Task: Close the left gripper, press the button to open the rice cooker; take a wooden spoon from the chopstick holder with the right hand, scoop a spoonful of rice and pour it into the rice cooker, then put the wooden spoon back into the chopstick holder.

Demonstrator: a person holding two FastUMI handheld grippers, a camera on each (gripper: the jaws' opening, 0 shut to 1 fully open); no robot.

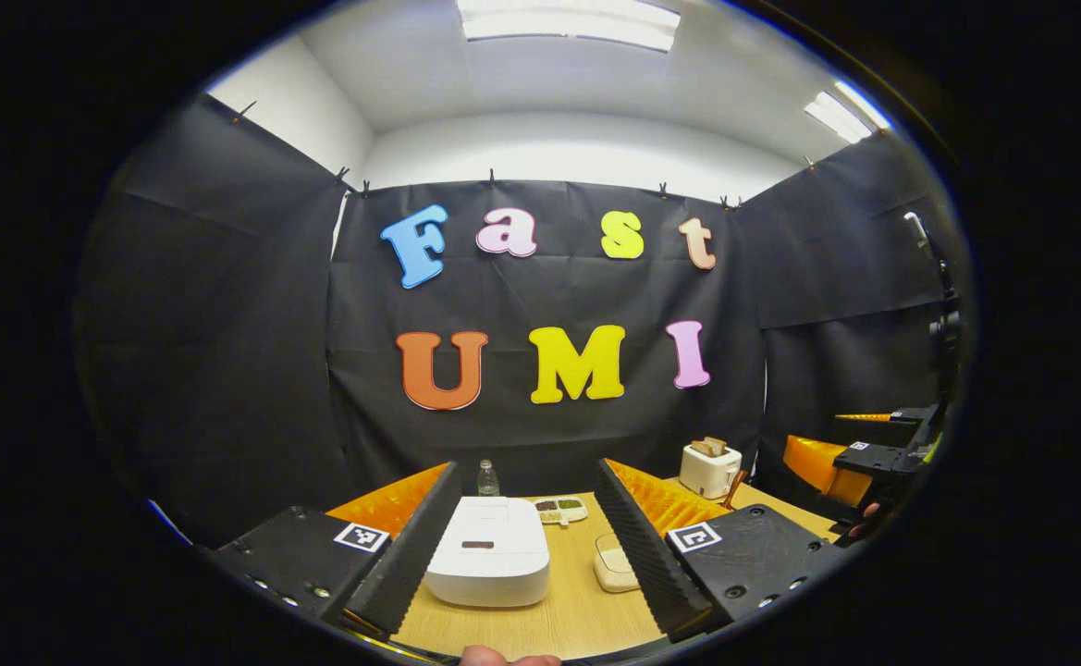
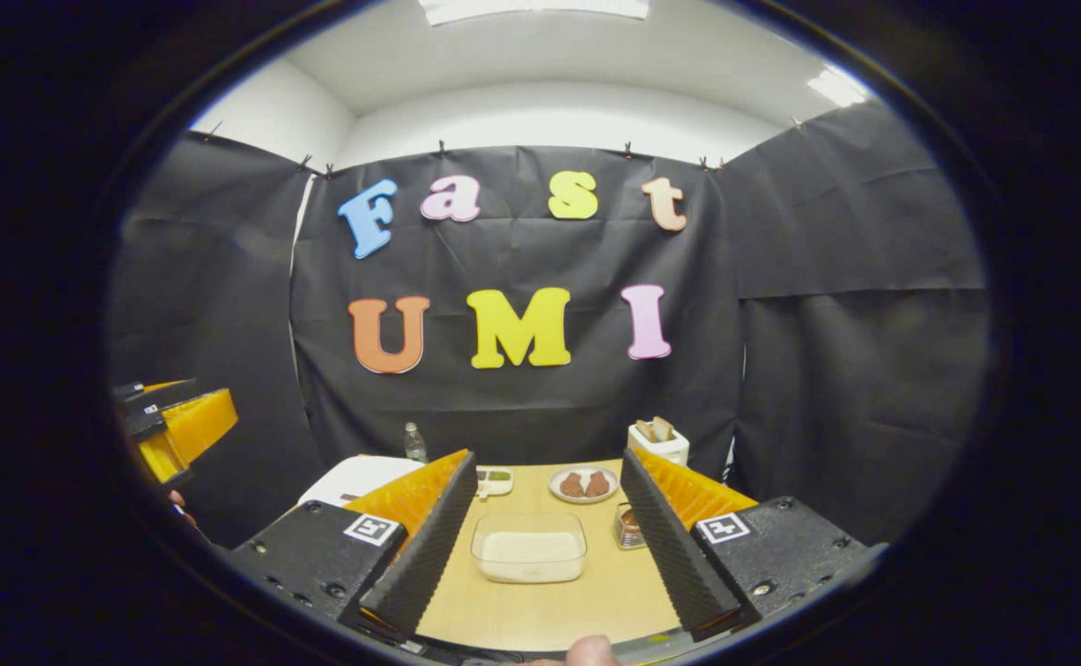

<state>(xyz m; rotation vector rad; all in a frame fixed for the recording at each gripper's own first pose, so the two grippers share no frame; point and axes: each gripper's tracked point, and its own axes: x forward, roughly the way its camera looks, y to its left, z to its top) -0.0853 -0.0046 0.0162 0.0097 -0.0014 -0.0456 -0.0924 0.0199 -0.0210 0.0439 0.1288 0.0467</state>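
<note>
White rice cooker (image 1: pixel 488 561) sits lid-down between the left gripper's (image 1: pixel 527 546) wide-spread, empty fingers (image 1: pixel 411 555).

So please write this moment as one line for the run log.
stage: start | left gripper: open, facing closed white rice cooker | right gripper: open, facing clear rectangular rice container | wooden spoon: not yet taken

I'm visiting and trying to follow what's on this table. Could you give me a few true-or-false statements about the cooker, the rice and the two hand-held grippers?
1. The rice cooker has its lid down. True.
2. The left hand-held gripper is clamped shut. False: its fingers stand wide apart, with the cooker seen between them.
3. A clear container of rice lies ahead of the right hand-held gripper. True.
4. The right hand-held gripper holds a wooden spoon. False: it is open and holds nothing.
5. The toaster has bread in it. True.
</note>
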